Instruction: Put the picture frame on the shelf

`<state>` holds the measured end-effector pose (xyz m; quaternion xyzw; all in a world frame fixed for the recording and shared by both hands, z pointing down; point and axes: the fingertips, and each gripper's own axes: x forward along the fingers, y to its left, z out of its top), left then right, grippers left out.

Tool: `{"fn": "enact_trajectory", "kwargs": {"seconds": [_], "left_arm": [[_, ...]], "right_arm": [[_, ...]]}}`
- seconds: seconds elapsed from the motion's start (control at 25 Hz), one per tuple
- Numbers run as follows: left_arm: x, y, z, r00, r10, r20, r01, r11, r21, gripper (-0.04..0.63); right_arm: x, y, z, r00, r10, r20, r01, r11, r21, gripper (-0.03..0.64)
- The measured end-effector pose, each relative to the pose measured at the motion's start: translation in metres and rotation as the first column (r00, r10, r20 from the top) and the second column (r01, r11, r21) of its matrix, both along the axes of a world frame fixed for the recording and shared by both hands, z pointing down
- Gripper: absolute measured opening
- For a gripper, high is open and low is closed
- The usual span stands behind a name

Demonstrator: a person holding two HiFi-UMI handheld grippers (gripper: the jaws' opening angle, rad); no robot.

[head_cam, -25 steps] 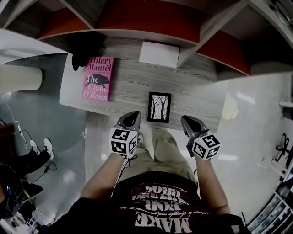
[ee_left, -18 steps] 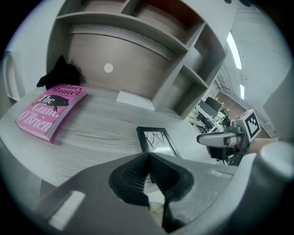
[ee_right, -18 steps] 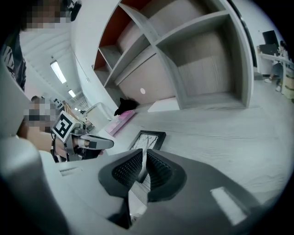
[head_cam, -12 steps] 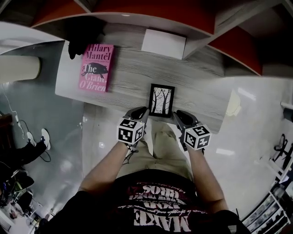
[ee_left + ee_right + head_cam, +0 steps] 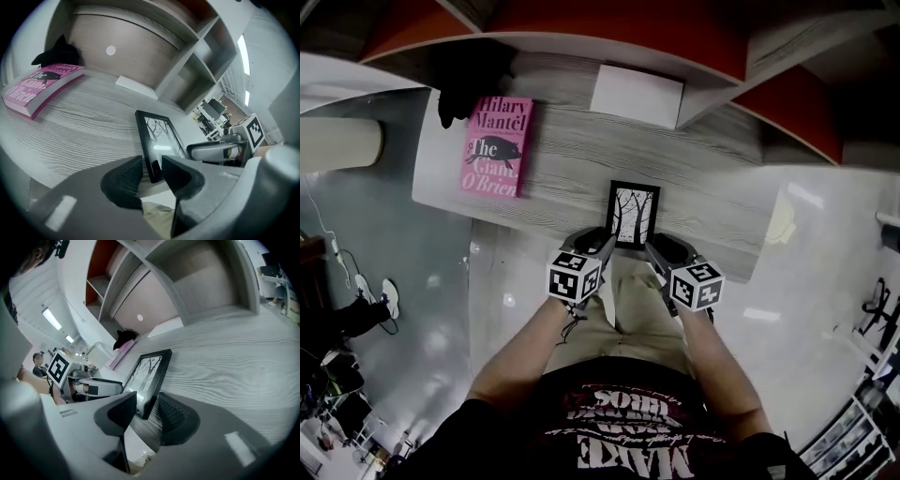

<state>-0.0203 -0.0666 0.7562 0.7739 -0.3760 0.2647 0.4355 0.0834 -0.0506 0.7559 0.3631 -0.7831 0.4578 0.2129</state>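
Note:
A small black picture frame (image 5: 633, 215) with a bare-tree print lies flat on the grey wood table (image 5: 562, 159), close to its front edge. My left gripper (image 5: 598, 246) is open, its jaws straddling the frame's near left corner (image 5: 159, 136) with gaps on both sides. My right gripper (image 5: 654, 248) is open too, its jaws on either side of the near right corner (image 5: 150, 371). Each gripper shows in the other's view, the right gripper (image 5: 215, 152) and the left gripper (image 5: 93, 387). The shelf (image 5: 609, 37), with red-backed compartments, rises behind the table.
A pink book (image 5: 497, 145) lies flat at the table's left. A black object (image 5: 469, 80) sits behind the book. A white box (image 5: 636, 92) rests at the back under the shelf. A shelf divider (image 5: 712, 94) comes down at the back right.
Both grippers have moved forward and inward from the table's edge. They now close in on the frame's two near corners. The frame has not moved.

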Motion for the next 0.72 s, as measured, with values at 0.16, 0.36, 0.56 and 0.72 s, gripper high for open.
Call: {"fn": "enact_trajectory", "kwargs": {"seconds": [0.16, 0.36, 0.56, 0.72], "left_arm": [[0.000, -0.001, 0.001, 1.000, -0.005, 0.020, 0.005, 1.000, 0.005, 0.130], [0.001, -0.001, 0.001, 1.000, 0.000, 0.025, 0.000, 1.000, -0.013, 0.126], [0.001, 0.002, 0.001, 0.998, 0.031, 0.055, -0.030, 0.999, -0.014, 0.123], [0.004, -0.002, -0.013, 0.997, 0.054, 0.057, -0.055, 0.998, 0.016, 0.121]], "right_arm": [[-0.015, 0.000, 0.004, 0.998, -0.046, -0.040, 0.046, 0.999, -0.002, 0.181], [-0.015, 0.000, 0.007, 0.995, -0.019, -0.096, 0.020, 1.000, 0.008, 0.146], [-0.015, 0.003, 0.009, 0.993, -0.036, -0.109, 0.037, 0.999, 0.008, 0.143], [-0.011, -0.003, -0.004, 0.993, -0.011, -0.116, 0.015, 0.999, 0.028, 0.124]]}}
